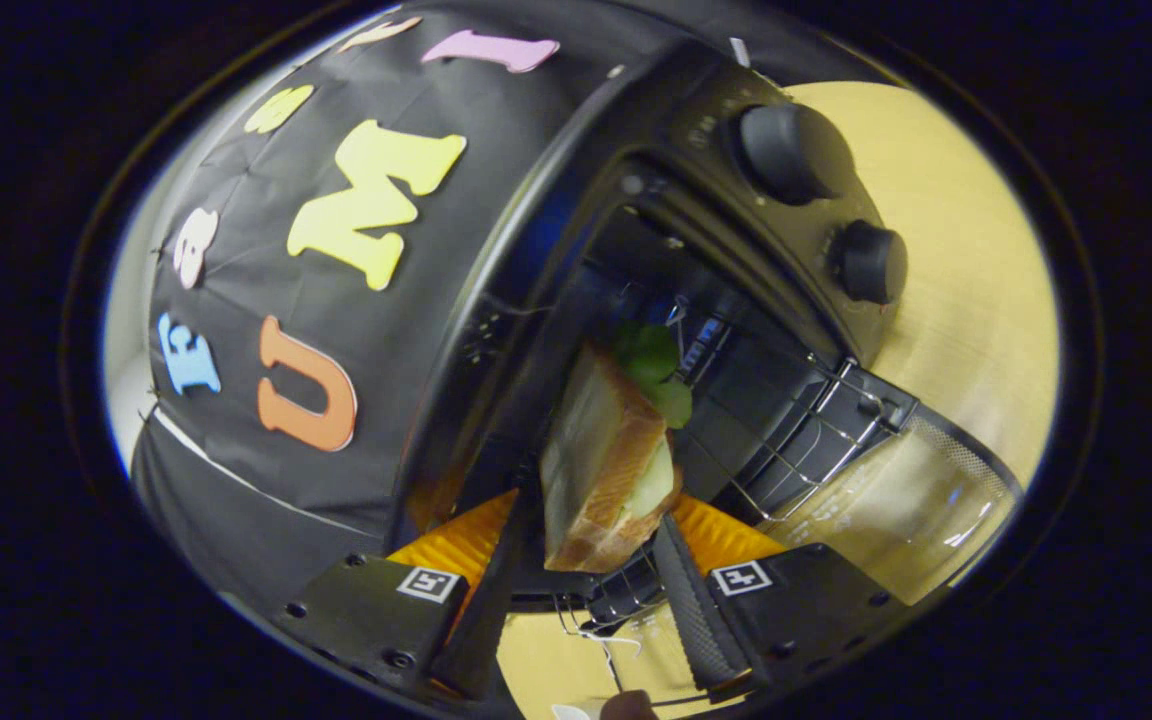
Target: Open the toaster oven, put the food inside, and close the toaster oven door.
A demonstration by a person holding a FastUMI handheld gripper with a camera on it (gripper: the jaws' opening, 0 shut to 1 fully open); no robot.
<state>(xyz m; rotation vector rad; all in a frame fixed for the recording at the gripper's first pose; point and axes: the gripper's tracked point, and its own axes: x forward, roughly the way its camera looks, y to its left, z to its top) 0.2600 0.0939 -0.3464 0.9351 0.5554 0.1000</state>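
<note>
Your gripper (591, 590) has its two fingers spread fairly wide, with the sandwich (604, 465) standing between them; the ribbed pad of one finger (693, 610) runs up close beside the crust, but you cannot tell whether both fingers actually press on it. That sandwich is a thick wedge of two bread slices, pale and smooth on the broad face, with a browner, rougher crust along the edge. A pale filling shows in the seam, and crinkled green lettuce (658, 372) sticks out at the far end. Its long axis runs straight away from you along the fingers, with the leafy end pointing into the toaster oven (696, 150).

The oven is a dark, matte box, seen tilted in your view. Its mouth stands open, and the sandwich's far end reaches into it, over the thin wire rack (816, 440). Two round, smooth knobs (791, 152) sit on the control panel beside the opening. The glass door (921, 505) lies folded down, glossy and see-through, over the pale wooden table (976, 300).
</note>
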